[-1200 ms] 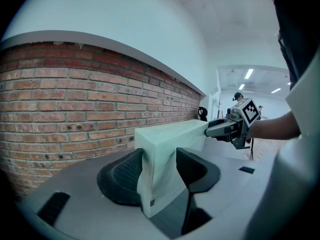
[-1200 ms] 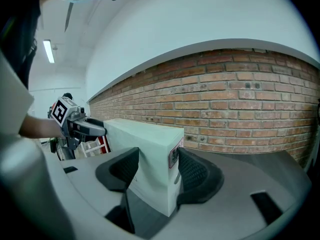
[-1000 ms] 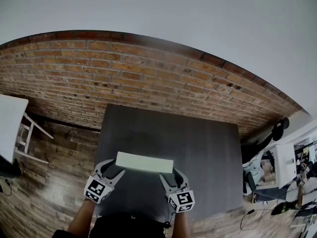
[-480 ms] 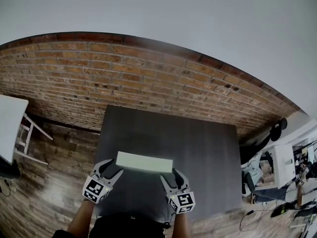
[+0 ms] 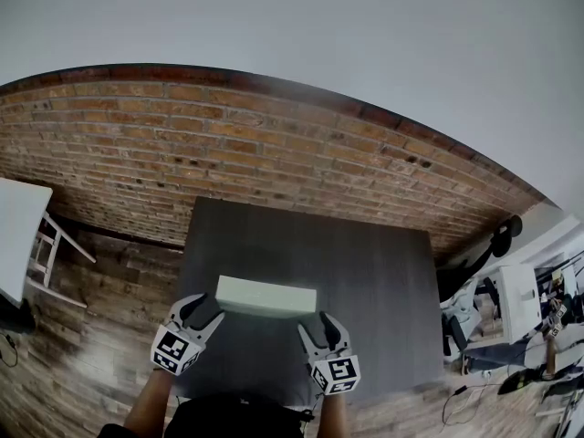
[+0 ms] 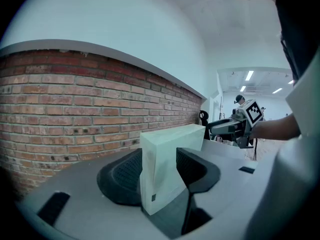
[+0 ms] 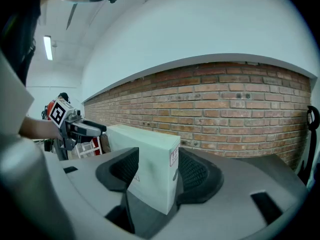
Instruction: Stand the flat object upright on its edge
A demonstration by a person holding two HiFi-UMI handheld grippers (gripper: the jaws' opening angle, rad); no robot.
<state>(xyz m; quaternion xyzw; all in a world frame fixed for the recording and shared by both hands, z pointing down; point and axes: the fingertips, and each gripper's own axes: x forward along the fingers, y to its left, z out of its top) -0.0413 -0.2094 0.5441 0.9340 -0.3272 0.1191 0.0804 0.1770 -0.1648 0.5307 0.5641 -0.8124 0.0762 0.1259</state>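
Grippers, left (image 5: 204,312) and right (image 5: 318,325), each clamp one end of the pale green flat box (image 5: 266,297), jaws pressed against its broad faces. Box lies level between them, long narrow edge uppermost, over the near part of the dark table (image 5: 365,272); contact with the tabletop cannot be confirmed. Brick wall (image 5: 274,153) stands beyond the table's far edge.

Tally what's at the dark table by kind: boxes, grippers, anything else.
Pale green box: 1, gripped at each end
Grippers: 2, left gripper and right gripper, both closed on the box
Dark table: 1
Other loose items on the table: 0
Total: 4
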